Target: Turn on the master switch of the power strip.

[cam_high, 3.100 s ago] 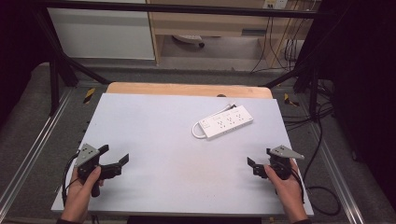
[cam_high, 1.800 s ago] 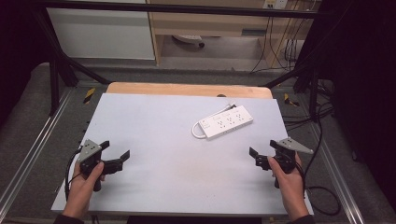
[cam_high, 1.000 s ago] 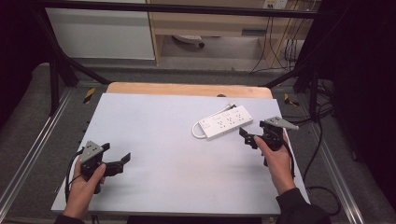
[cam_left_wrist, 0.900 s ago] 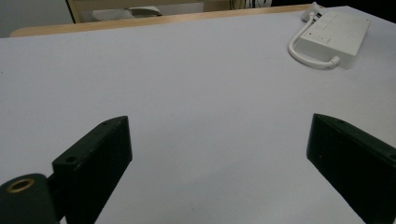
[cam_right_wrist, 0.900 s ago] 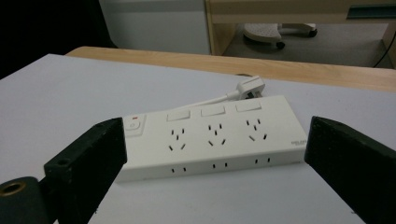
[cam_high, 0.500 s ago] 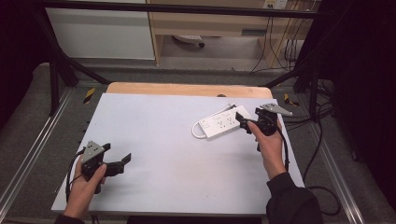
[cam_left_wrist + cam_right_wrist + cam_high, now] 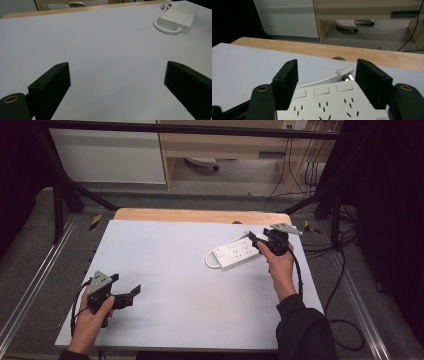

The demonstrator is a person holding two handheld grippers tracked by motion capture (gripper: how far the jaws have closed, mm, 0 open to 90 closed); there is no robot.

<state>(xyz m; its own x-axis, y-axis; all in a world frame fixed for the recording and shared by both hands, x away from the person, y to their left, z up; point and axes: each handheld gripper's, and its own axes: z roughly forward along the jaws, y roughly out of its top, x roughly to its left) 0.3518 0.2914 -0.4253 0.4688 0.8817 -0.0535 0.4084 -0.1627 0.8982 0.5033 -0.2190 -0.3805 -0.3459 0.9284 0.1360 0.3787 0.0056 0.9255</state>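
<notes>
The white power strip (image 7: 236,254) lies on the counter (image 7: 165,265) at its far right, its cord looped at the left end and its plug (image 7: 343,72) lying beyond it. The right gripper (image 7: 256,239) sits over the strip's right end; its jaws have just been closing and now straddle the strip's body, close to its sides, though contact cannot be told. The left gripper (image 7: 135,291) hovers at the near left, jaws wide, holding nothing.

Right tool (image 7: 255,240) apparently straddles power strip (image 7: 235,253).
</notes>
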